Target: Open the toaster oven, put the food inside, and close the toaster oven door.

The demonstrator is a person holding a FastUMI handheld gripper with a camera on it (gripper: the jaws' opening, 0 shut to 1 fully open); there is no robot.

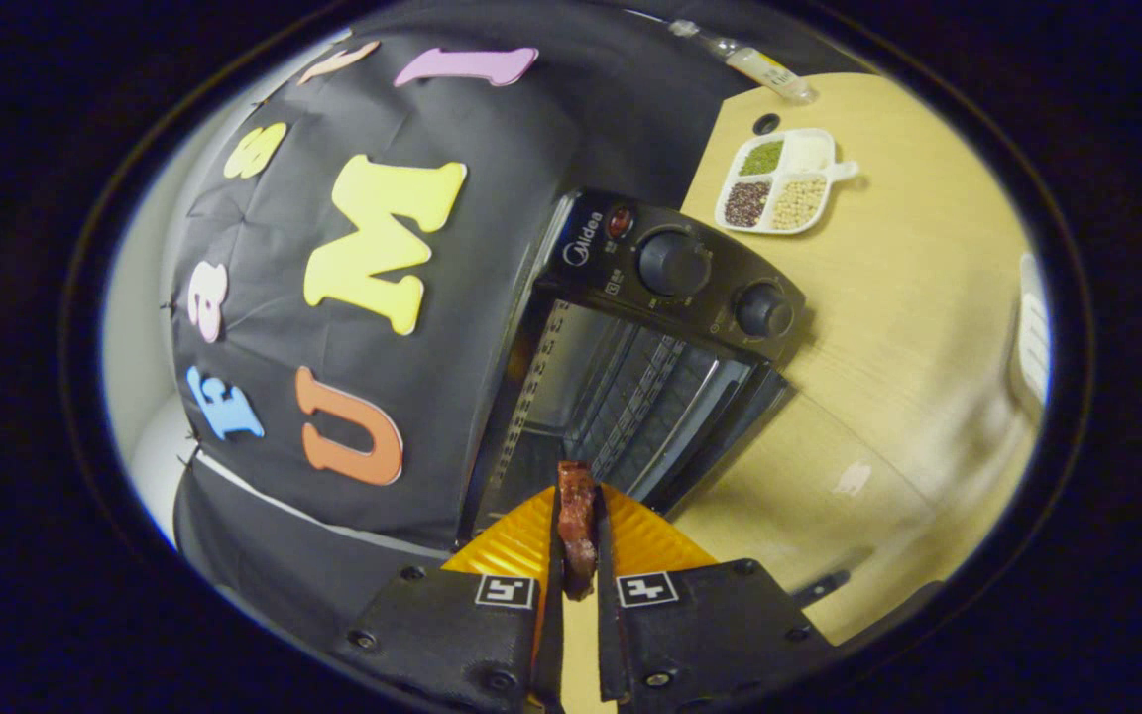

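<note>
claw clamped on a reddish-brown food piece, just before the open toaster oven.

Staged recording booth set up as a kitchen corner, not a real home. Black cloth wall hangs right behind the toaster oven, which sits on a pale wood tabletop with its door down. Beyond the oven, a white divided dish of dry grains and beans. A plastic tube lies further back from the oven.
</note>
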